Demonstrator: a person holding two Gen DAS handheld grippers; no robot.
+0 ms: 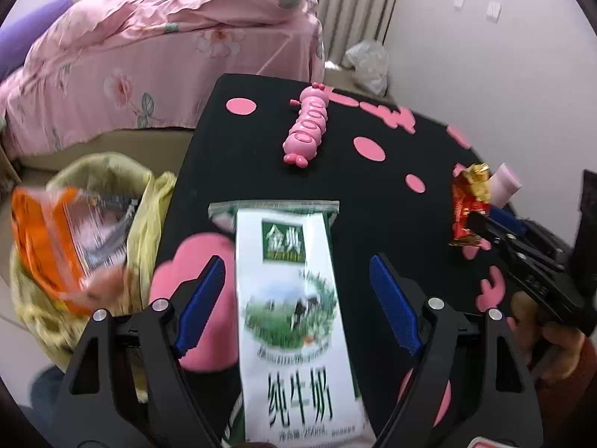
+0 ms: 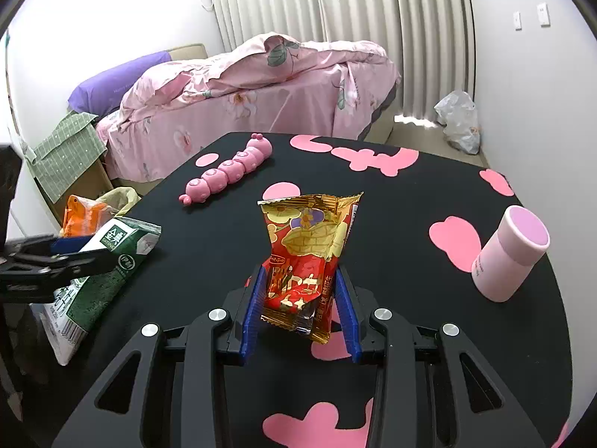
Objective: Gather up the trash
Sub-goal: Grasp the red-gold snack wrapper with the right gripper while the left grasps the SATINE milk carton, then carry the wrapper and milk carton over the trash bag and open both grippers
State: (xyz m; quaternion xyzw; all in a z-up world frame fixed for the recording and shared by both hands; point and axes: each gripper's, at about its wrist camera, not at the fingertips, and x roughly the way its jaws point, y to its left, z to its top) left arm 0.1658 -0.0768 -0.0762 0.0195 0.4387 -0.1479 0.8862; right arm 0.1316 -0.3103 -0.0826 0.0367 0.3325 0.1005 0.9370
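Note:
A white and green milk carton (image 1: 294,317) lies on the black table between the wide-open jaws of my left gripper (image 1: 298,298); the blue pads do not touch it. It also shows in the right wrist view (image 2: 100,268) at the table's left edge. My right gripper (image 2: 302,310) is shut on a red and gold snack wrapper (image 2: 306,254), held upright above the table. The wrapper (image 1: 470,201) and right gripper show at the right in the left wrist view. A bin with a yellow bag (image 1: 108,186) stands left of the table, holding an orange packet (image 1: 48,246).
A pink caterpillar toy (image 2: 227,171) lies at the back of the black table (image 2: 410,205) with pink shapes. A pink cup (image 2: 511,254) lies on its side at the right. A bed with pink bedding (image 2: 253,100) stands behind; a plastic bag (image 2: 459,119) lies on the floor.

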